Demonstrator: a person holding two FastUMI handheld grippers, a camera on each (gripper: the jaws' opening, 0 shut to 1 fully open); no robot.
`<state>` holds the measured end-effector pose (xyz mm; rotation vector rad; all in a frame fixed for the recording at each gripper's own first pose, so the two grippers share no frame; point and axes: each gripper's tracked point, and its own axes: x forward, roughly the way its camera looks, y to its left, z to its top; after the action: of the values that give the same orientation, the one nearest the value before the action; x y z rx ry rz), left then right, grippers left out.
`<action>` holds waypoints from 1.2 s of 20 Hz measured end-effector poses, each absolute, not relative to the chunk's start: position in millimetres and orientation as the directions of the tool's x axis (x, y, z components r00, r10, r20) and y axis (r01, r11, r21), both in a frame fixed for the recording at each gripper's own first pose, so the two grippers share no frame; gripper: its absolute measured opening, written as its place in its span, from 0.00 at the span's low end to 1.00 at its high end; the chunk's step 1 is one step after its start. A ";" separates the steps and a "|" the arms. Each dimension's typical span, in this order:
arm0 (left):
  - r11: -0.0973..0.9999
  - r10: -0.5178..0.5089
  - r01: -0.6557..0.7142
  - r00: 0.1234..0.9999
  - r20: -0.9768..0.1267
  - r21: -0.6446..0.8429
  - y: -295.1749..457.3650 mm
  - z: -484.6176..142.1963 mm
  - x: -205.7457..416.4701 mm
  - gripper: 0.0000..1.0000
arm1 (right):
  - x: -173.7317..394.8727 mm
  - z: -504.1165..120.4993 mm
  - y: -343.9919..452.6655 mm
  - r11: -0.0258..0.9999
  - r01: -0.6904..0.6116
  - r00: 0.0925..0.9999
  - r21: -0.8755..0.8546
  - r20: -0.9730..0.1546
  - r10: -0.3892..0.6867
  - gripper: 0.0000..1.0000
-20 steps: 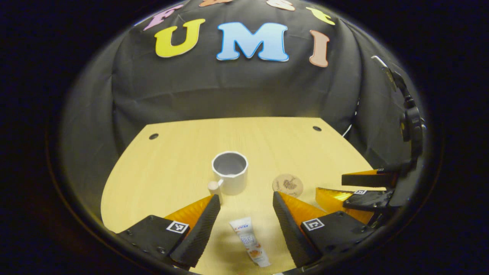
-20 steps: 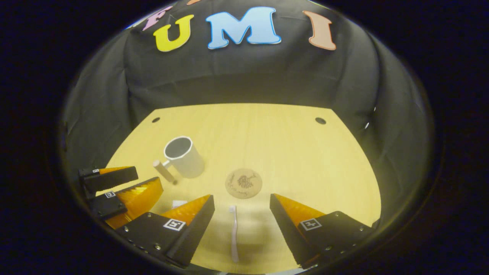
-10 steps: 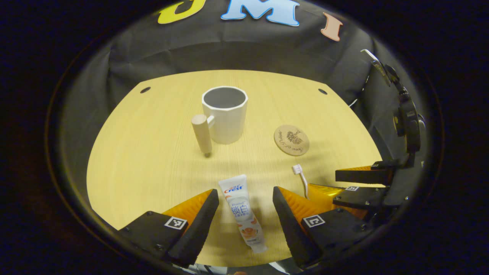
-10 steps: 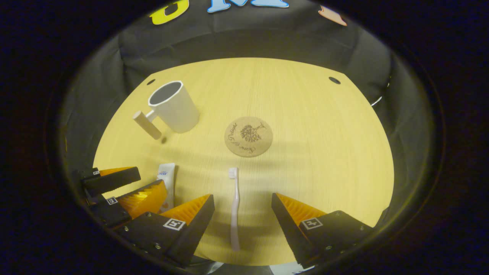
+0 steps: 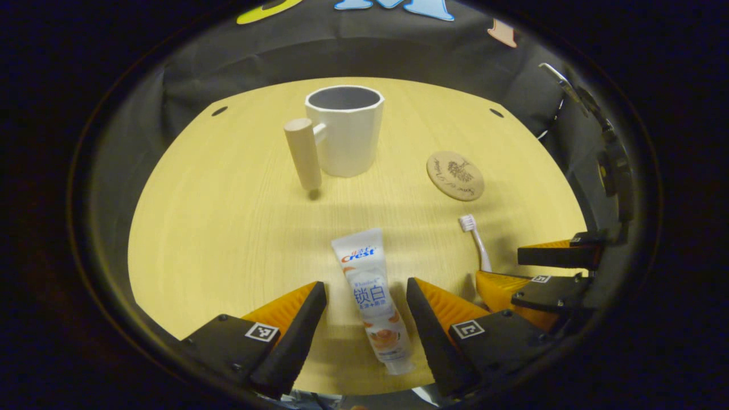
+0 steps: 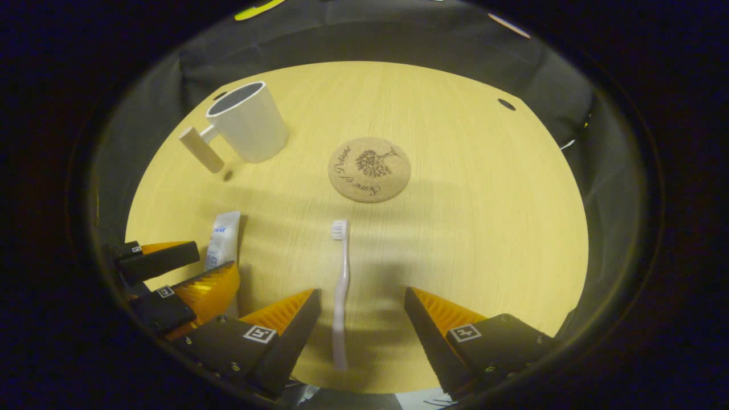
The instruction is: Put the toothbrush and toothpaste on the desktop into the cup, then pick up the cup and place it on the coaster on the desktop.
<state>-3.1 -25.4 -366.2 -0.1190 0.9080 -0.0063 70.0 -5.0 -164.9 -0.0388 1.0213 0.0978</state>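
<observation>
Both grippers spread: left gripper (image 5: pixel 364 296) straddling toothpaste (image 5: pixel 370 293), right gripper (image 6: pixel 361 307) straddling toothbrush (image 6: pixel 340 296); thin handle may be missed, cup (image 5: pixel 344 136) at 12 o'clock tipped

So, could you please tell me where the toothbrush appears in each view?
Left gripper view: the toothbrush lies lower right, its handle running behind the right gripper.
Right gripper view: it lies bottom centre, between that gripper's fingers.
Shared landmark: the coaster, just beyond the bristles.
</observation>
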 end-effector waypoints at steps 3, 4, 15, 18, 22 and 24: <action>0.993 -0.054 -0.055 0.598 -0.799 -0.108 -25.1 -373.2 -6.5 0.95 | 66.8 -187.9 11.2 0.994 -0.105 0.506 0.007 -0.861 0.060 0.94; 0.992 -0.053 -0.061 0.594 -0.803 -0.111 -24.4 -375.1 -7.0 0.95 | 62.1 -187.9 13.0 0.995 -0.104 0.504 0.012 -0.861 0.063 0.94; 0.998 -0.016 -0.035 0.579 -0.815 -0.044 -18.5 -380.3 -5.0 0.63 | 59.1 -188.2 19.3 0.994 -0.104 0.457 0.029 -0.886 0.074 0.34; 0.998 -0.023 -0.030 0.577 -0.816 -0.049 -18.9 -378.6 -3.4 0.41 | 61.4 -184.8 14.6 0.997 -0.059 0.423 0.042 -0.904 0.063 0.37; 0.998 -0.023 -0.037 0.570 -0.822 -0.054 -18.6 -379.6 -2.8 0.31 | 60.0 -179.8 12.5 0.996 -0.066 0.390 0.055 -0.918 0.077 0.03; 0.997 -0.038 -0.034 0.579 -0.815 -0.072 -18.8 -377.2 -2.1 0.31 | 64.7 -185.8 10.0 0.996 -0.061 0.389 0.061 -0.918 0.080 0.02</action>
<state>-2.1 -18.8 -377.2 -0.0825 0.9541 -0.0024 64.7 10.0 -185.8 0.0186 1.1678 0.0894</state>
